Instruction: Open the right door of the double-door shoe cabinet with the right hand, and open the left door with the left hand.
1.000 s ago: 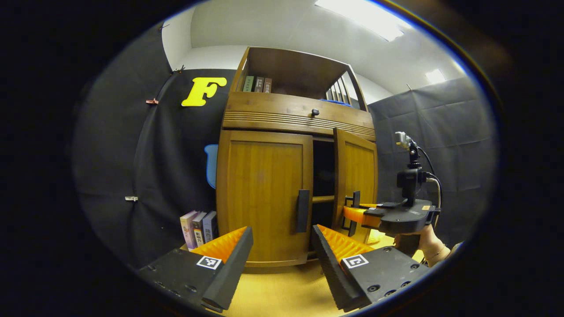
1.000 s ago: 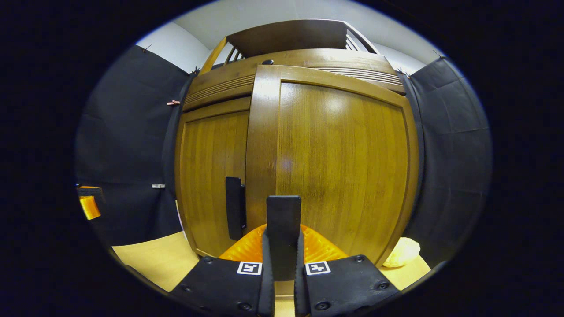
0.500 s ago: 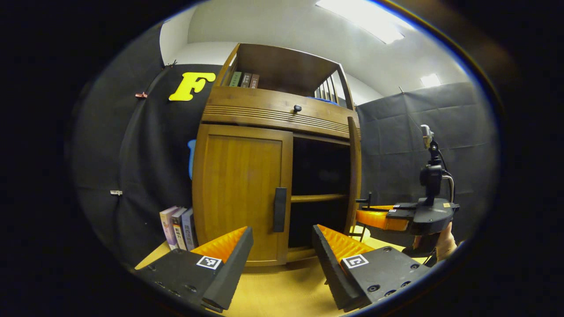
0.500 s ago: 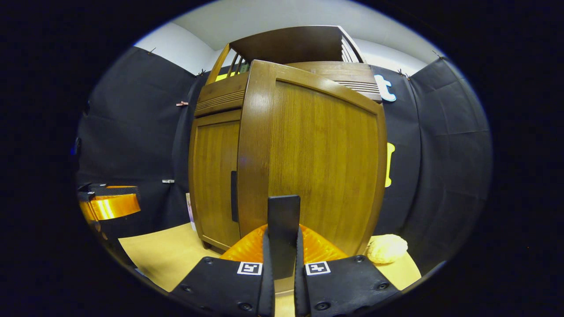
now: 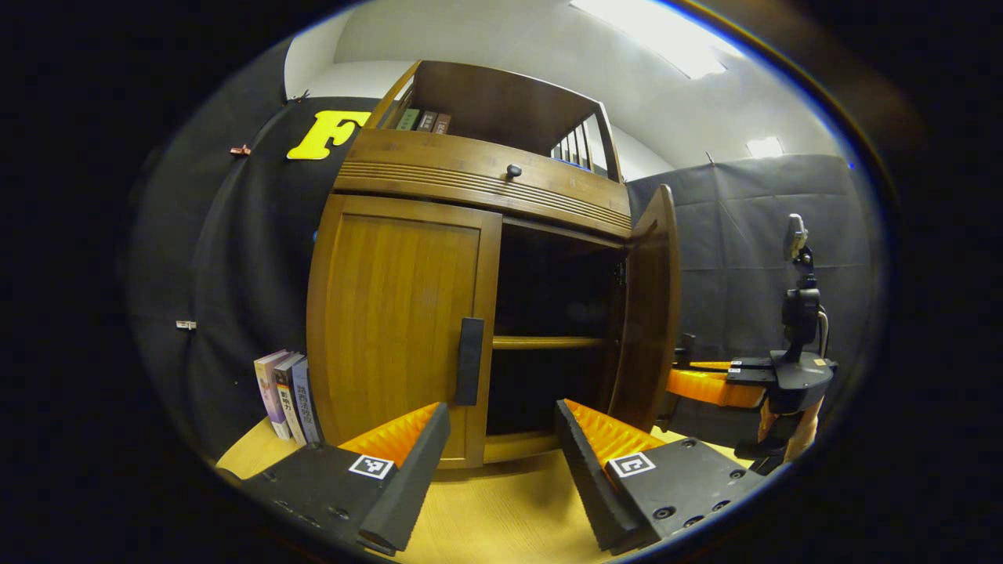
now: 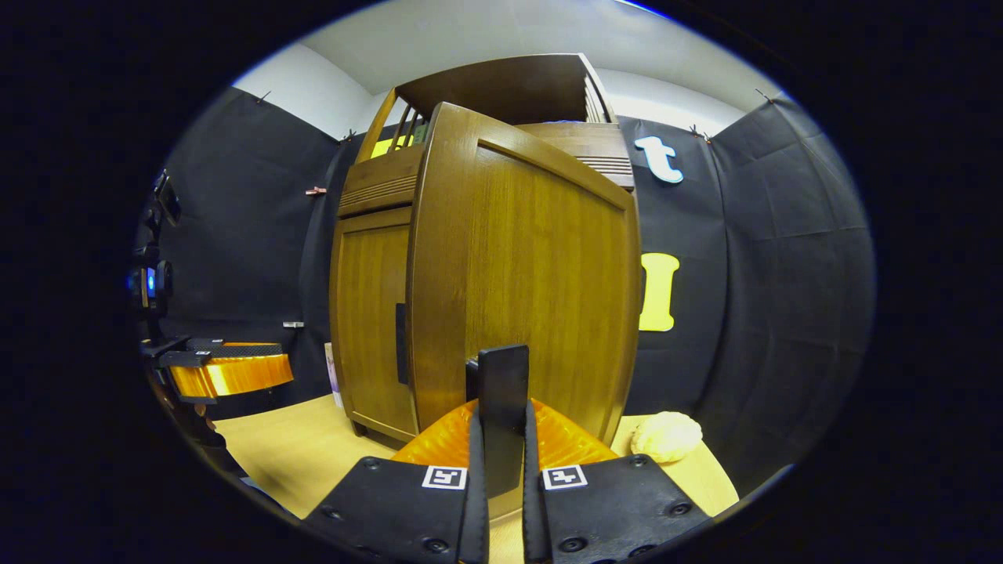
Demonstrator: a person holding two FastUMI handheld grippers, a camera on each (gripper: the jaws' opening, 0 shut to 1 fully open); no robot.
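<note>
In the left gripper view, my left gripper (image 5: 495, 439) hangs with fingers apart, short of the left door (image 5: 396, 321), which is shut, its dark handle (image 5: 470, 361) untouched. The right door (image 5: 646, 313) stands swung wide, baring a dark interior and a shelf (image 5: 542, 342).

In the right gripper view, my right gripper (image 6: 501, 446) is clamped on the right door's handle (image 6: 502, 384). I judge half done: the left door remains.
</note>
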